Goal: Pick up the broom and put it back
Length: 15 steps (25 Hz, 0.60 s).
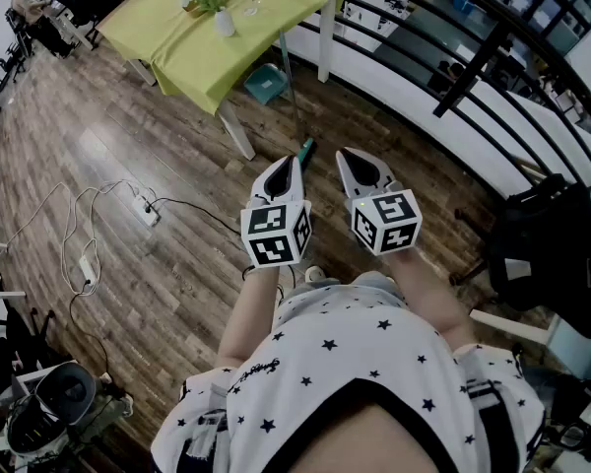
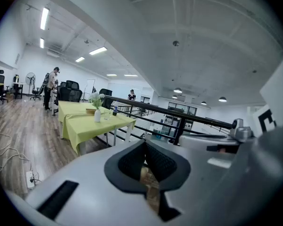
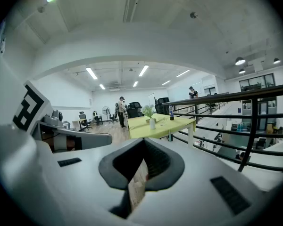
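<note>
Broom [image 1: 305,150] by the tabletop [image 1: 177,37] looks light, its thin handle stiff: grip mid-handle; left tongs [image 1: 292,166] and right tongs [image 1: 358,164] are both closed, empty

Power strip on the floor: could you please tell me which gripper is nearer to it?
Left. In the head view the left gripper is to the right of the power strip; the right gripper is farther right again, beyond the left one.
</note>
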{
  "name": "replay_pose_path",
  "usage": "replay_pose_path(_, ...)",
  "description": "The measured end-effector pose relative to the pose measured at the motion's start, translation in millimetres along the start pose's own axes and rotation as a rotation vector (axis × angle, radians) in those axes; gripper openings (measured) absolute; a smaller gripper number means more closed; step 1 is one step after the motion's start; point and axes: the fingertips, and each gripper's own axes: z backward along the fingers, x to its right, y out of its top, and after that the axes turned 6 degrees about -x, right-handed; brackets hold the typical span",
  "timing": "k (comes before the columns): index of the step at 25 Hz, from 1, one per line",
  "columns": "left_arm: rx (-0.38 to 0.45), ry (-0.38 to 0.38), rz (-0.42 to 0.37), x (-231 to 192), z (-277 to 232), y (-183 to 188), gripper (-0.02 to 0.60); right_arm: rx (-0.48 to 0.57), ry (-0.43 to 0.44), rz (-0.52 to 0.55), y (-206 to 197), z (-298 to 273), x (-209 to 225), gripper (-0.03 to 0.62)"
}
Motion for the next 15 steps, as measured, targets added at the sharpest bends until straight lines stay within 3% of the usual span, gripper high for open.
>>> replay_pose_path(15,-0.004,-0.019,-0.003,-21,10,6,0.012,0.035,0.013,0.0,8,-5,-29,-0.006)
